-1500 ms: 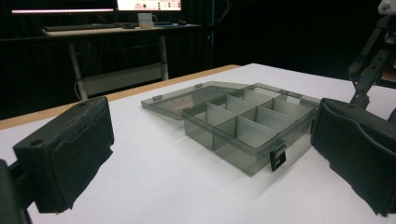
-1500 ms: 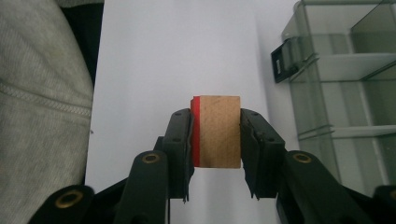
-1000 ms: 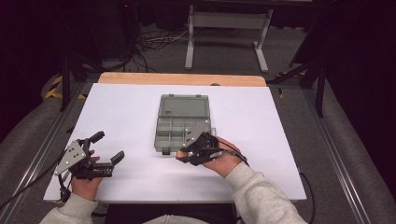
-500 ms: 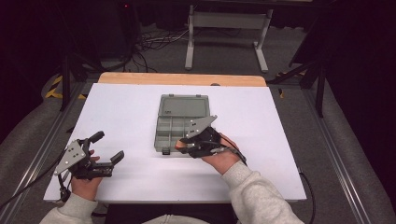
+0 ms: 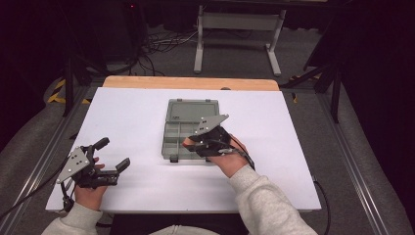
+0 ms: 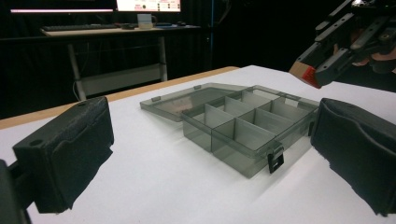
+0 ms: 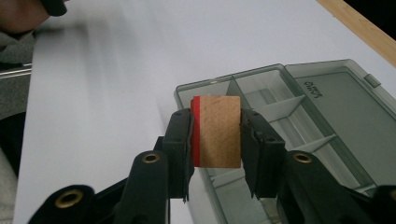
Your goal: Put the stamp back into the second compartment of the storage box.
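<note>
A grey see-through compartment box (image 5: pixel 188 131) lies open on the white table (image 5: pixel 122 112), its lid folded back flat on the far side. My right gripper (image 5: pixel 187 142) is shut on a small wooden block with a red face (image 7: pixel 215 131) and hovers over the box's near compartments. The same block (image 6: pixel 306 73) hangs above the box (image 6: pixel 243 126) in the left gripper view. My left gripper (image 5: pixel 113 154) rests open at the table's near left, with nothing between its pads (image 6: pixel 65 149).
A wooden strip (image 5: pixel 191 83) runs along the table's far edge. Beyond it stand a metal frame (image 5: pixel 235 29) and cables on the floor. Bare white surface lies left and right of the box.
My right gripper has lifted and moved forward over the box with the block. The left gripper has stayed put.
</note>
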`<state>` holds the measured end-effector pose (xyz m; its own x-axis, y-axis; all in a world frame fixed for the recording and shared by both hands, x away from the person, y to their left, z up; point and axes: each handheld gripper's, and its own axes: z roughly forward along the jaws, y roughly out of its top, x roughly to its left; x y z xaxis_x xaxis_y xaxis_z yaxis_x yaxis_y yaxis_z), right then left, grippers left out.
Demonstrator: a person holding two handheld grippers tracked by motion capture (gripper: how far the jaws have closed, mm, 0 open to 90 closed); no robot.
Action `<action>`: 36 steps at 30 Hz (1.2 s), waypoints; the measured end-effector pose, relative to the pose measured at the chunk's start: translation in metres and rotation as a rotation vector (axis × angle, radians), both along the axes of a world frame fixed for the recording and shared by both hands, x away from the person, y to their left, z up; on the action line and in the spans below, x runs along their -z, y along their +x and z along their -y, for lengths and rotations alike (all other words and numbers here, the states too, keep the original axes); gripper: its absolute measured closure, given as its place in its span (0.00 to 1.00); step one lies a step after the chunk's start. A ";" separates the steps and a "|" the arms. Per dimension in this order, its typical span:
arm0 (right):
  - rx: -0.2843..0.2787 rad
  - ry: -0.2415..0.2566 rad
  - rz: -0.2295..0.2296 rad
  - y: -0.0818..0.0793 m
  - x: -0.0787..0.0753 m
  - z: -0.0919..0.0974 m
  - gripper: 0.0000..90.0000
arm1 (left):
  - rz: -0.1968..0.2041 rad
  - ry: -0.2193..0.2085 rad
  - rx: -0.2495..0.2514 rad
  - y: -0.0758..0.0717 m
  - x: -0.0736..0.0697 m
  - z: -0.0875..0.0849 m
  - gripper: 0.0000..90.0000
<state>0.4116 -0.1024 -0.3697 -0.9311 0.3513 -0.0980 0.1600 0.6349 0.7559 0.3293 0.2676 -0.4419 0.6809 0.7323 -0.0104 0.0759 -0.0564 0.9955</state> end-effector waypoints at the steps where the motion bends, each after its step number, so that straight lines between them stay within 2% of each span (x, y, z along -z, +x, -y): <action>1: 0.005 -0.003 0.003 0.002 0.000 -0.001 0.73 | -0.002 -0.001 0.000 0.000 0.000 0.000 0.00; 18: 0.064 -0.017 -0.008 0.028 -0.004 -0.009 0.73 | -0.009 -0.013 -0.002 0.001 0.000 -0.002 0.00; 28: 0.059 -0.050 0.006 0.040 -0.013 -0.017 0.73 | -0.007 -0.013 0.001 0.001 0.000 -0.002 0.00; 36: 0.076 -0.066 -0.013 0.053 -0.012 -0.018 0.73 | -0.005 -0.013 0.001 0.000 -0.001 -0.003 0.00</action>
